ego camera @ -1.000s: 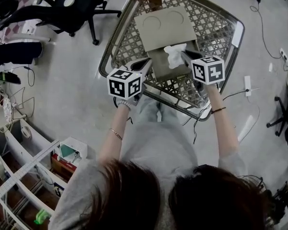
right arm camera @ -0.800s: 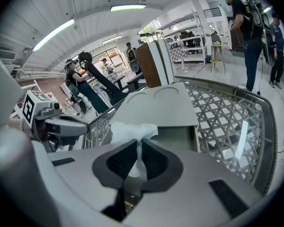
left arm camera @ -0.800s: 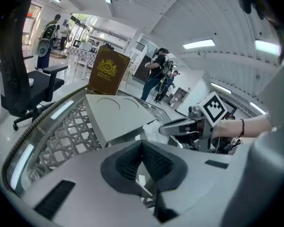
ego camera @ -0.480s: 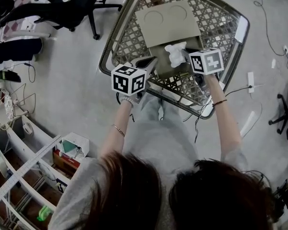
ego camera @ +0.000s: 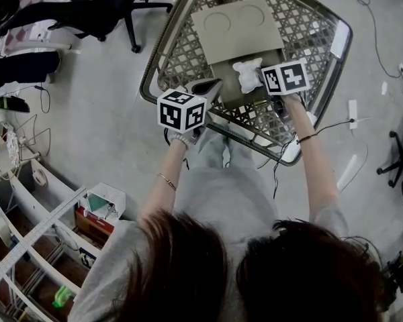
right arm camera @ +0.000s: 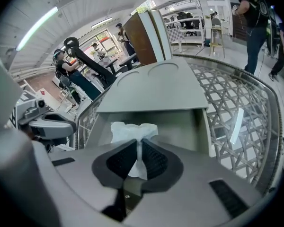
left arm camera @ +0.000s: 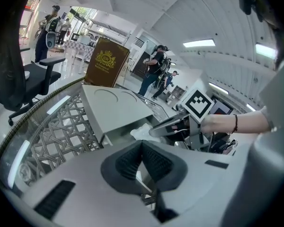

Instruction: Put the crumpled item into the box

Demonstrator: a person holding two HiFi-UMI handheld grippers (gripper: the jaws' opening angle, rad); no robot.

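I have two grippers out over the table, one in each hand, each carrying one cube of black-and-white square markers. My right gripper [ego camera: 258,80] is pressed together on the one crumpled item [ego camera: 246,74], a white wad of tissue whose top fans out above the pads while a tail hangs between them. In the right gripper view it sits in front of the open compartment of the single box [ego camera: 235,29]; I cannot tell whether it is already below the rim. The box is plain grey card in the upper middle of the head view, and its raised lid has two circles pressed into it and no print. My left gripper [ego camera: 211,86] is at the box's near left corner with its pads closed on each other and nothing between them. One tall brown carton [left arm camera: 105,63] stands past the lid; it bears a gold crest, and the lettering under the crest is too small to read. The table [ego camera: 302,39] has a woven lattice top inside a rounded metal rim. It stands on a pale grey floor [ego camera: 101,133], with one black office chair [ego camera: 97,9] in the upper left and white shelving [ego camera: 27,227] in the lower left. Strip lights run along the ceiling, and several people stand in the background.
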